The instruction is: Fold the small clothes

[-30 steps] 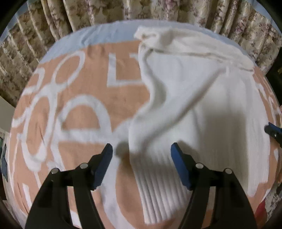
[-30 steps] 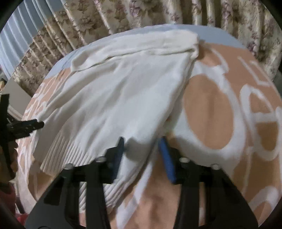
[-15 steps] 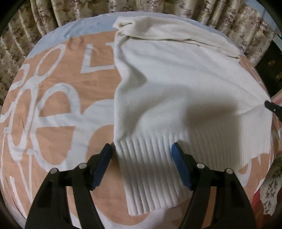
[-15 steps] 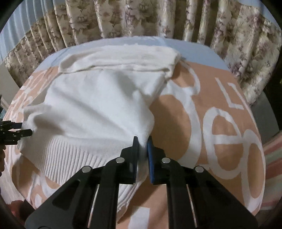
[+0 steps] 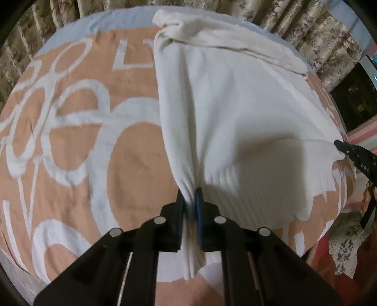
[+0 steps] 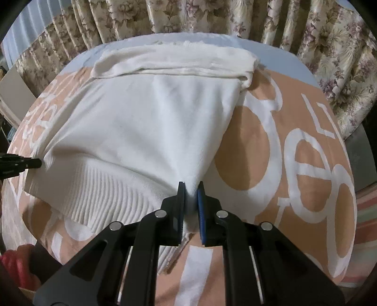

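Flowered curtains (image 6: pixel 341 58) hung behind the orange blanket (image 5: pixel 82 146) where the left gripper (image 5: pixel 189 200) and right gripper (image 6: pixel 190 190) each pinched a hem corner of the white sweater (image 6: pixel 146 122) at the frame's bottom centre, apparently ready to fold it upward.

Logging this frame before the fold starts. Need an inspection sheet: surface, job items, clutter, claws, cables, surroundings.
Surface: peach blanket with large white lettering, over a pale blue sheet.
Job's things: white knit sweater spread flat, ribbed hem nearest the cameras, far end already folded over into a band.
Clutter: nothing seen on the blanket besides the sweater.
Grippers: left claw shut on the sweater's hem corner; right claw shut on the opposite hem corner; the fabric bunches at both.
Cables: nothing seen.
Surroundings: floral curtains behind; dark cabinet to one side.
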Demonstrator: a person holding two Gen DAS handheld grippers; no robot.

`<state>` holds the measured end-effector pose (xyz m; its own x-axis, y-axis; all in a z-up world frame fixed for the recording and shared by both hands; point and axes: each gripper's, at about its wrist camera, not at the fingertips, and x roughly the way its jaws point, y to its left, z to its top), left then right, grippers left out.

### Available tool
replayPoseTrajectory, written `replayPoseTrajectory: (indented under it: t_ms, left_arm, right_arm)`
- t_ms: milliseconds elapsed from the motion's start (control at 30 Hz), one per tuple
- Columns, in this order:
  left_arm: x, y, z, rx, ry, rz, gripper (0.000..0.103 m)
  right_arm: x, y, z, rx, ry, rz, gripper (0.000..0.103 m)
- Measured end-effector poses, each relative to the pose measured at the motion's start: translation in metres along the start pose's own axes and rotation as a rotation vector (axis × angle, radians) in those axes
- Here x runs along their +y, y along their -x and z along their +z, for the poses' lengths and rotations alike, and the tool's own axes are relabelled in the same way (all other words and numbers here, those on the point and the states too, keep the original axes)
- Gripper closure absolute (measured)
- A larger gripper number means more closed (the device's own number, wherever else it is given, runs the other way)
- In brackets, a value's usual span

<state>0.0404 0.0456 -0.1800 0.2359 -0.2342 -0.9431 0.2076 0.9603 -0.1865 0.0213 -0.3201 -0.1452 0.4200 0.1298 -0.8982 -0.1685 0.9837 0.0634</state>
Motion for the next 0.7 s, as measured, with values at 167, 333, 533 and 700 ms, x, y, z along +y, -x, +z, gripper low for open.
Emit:
replayPoseTrajectory:
  t_ms: [167,333,533,700]
  left_arm:
    - [0.008,0.001,0.014,0.022,0.005,-0.031,0.079]
    - [0.001,0.03,0.029,-0.046,-0.077,0.033,0.044]
    - [-0.01,0.016,0.089,-0.148,-0.114,0.093,0.035]
    - [0.003,-0.017,0.161,-0.202,-0.068,0.084,0.035]
  right_arm:
    - [-0.009,-0.012,0.006,0.038,-0.032,0.039,0.083]
    - [-0.035,0.01,0.028,-0.045,-0.12,0.101,0.069]
    - [-0.057,-0.023,0.069,-0.087,-0.141,0.049,0.069]
    - [-0.077,-0.045,0.113,-0.175,-0.181,0.026,0.059]
